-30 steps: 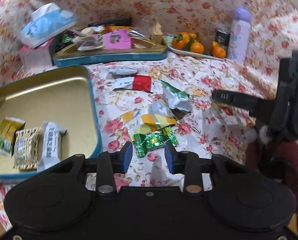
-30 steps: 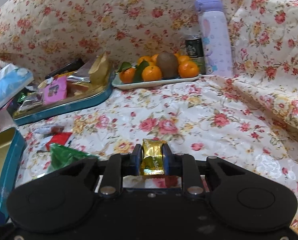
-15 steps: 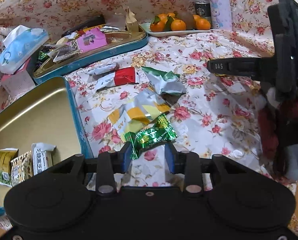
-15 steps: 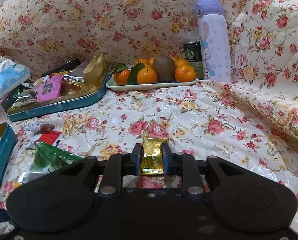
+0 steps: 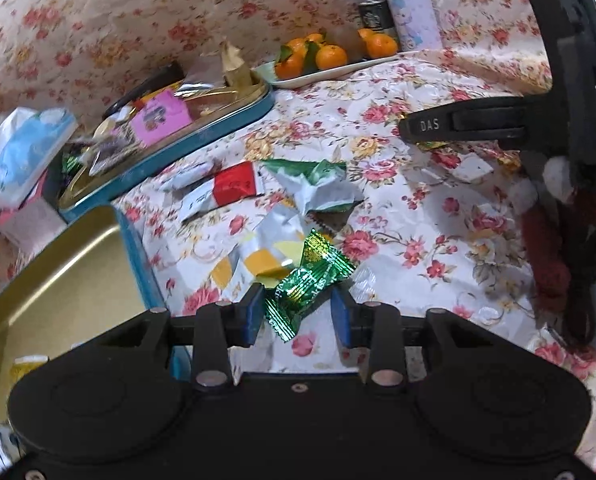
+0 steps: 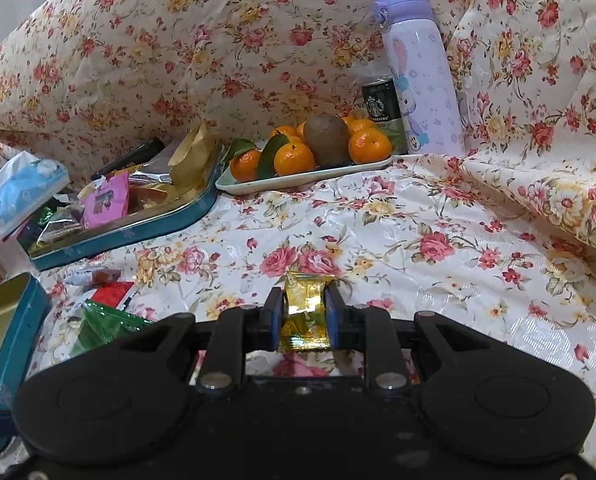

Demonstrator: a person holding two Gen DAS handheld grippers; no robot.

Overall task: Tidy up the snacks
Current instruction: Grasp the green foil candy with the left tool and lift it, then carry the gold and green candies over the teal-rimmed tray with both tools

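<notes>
Left tongs (image 5: 298,314) had dropped closer since the earlier frame, jaws just widening; the shiny green foil-wrapped candy (image 5: 308,282) now lay between the spread blue pads, untouched, on the floral-cloth surface (image 5: 418,208), right of the gold-lined teal tin (image 5: 57,280). Right tongs (image 6: 304,314) pinched a crinkled gold foil packet (image 6: 304,312), unchanged.

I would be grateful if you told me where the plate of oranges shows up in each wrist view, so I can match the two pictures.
Left wrist view: the plate of oranges sits top centre, against the floral backdrop, right of the teal snack tin.
Right wrist view: the plate of oranges lies centre, upper half, a kiwi among the fruit, right of the same tin.
Shared landmark: the lilac bottle, standing just right of the plate.
</notes>
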